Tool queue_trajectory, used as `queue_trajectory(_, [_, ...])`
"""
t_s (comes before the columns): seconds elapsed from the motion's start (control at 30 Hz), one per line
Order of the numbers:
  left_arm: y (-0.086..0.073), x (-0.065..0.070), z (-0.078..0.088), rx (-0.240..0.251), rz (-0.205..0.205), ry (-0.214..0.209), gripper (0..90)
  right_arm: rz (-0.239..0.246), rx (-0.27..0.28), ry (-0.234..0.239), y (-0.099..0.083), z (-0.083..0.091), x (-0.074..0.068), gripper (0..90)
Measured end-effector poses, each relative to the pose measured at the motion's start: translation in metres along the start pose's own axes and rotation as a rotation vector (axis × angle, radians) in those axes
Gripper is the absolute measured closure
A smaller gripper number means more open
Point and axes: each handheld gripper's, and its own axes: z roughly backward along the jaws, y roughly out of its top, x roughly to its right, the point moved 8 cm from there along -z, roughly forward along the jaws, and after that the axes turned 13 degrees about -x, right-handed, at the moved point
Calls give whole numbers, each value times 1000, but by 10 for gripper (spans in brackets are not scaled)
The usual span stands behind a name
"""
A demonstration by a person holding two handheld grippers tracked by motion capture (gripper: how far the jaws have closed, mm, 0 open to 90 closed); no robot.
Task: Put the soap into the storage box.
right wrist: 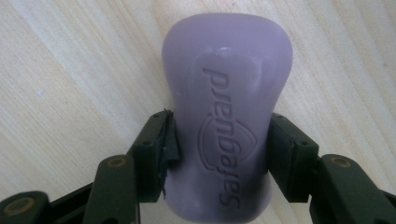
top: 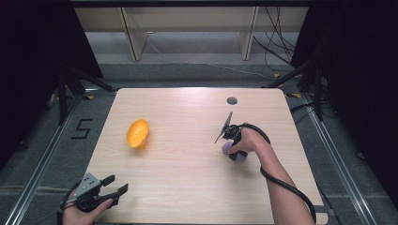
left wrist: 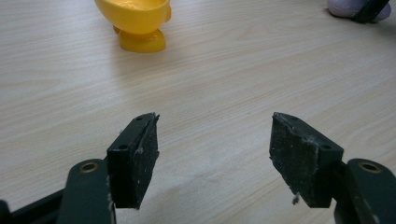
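Where the high view looks down on the pale wooden surface [top: 187, 159], we note the right hand-held gripper [top: 233, 149] right of centre, pointed down under the person's right hand [top: 248, 140], with a lilac soap bar [top: 227, 148] barely visible beneath it; the right gripper view resolves this: both jaws press the bar's [right wrist: 229, 135] narrowed waist, the bar lying flat on the wood, embossed lettering facing the camera. From above, the left hand-held gripper [top: 114, 184] sits at the near left corner, jaws spread wide, nothing between them; the left gripper view confirms bare wood between its pads [left wrist: 135, 158]. We record a yellow bowl-shaped object [top: 138, 134] left of centre, well apart from both; the left gripper view shows its [left wrist: 137, 21] small foot resting on the surface, and the soap far off at upper right.
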Motion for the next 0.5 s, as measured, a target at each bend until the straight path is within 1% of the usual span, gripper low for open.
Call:
queue_trajectory(0.03, [0,0,0,0,0,-3,321,2,1,-5,0,0,1,462])
queue_trajectory(0.07, [0,0,0,-1,-1,-4,321,1,2,-1,0,0,0,465])
queue_trajectory(0.1, [0,0,0,-1,4,-4,321,-14,-7,9,-1,1,-1,471])
queue_trajectory(0.17, [0,1,0,-1,8,-3,321,10,12,3,1,0,0,477])
queue_trajectory(0.2, [0,1,0,-1,10,-1,321,20,11,-3,2,1,1,479])
queue_trajectory(0.23, [0,0,0,-4,2,2,321,24,11,-3,2,1,2,481])
queue_trajectory(0.33, [0,0,1,-3,3,5,321,21,12,-8,2,1,1,484])
queue_trajectory(0.37, [0,0,1,-3,3,4,321,-6,13,6,1,2,-1,486])
queue_trajectory(0.4, [0,0,1,-2,5,1,322,11,19,-2,1,2,0,486])
queue_trajectory(0.43, [0,1,1,-2,6,1,322,5,26,-1,0,2,-1,487])
queue_trajectory(0.47, [0,1,0,2,6,-1,322,26,35,-3,0,1,0,487])
queue_trajectory(0.5, [0,1,1,-2,-2,-1,321,25,37,-3,-1,2,0,487])
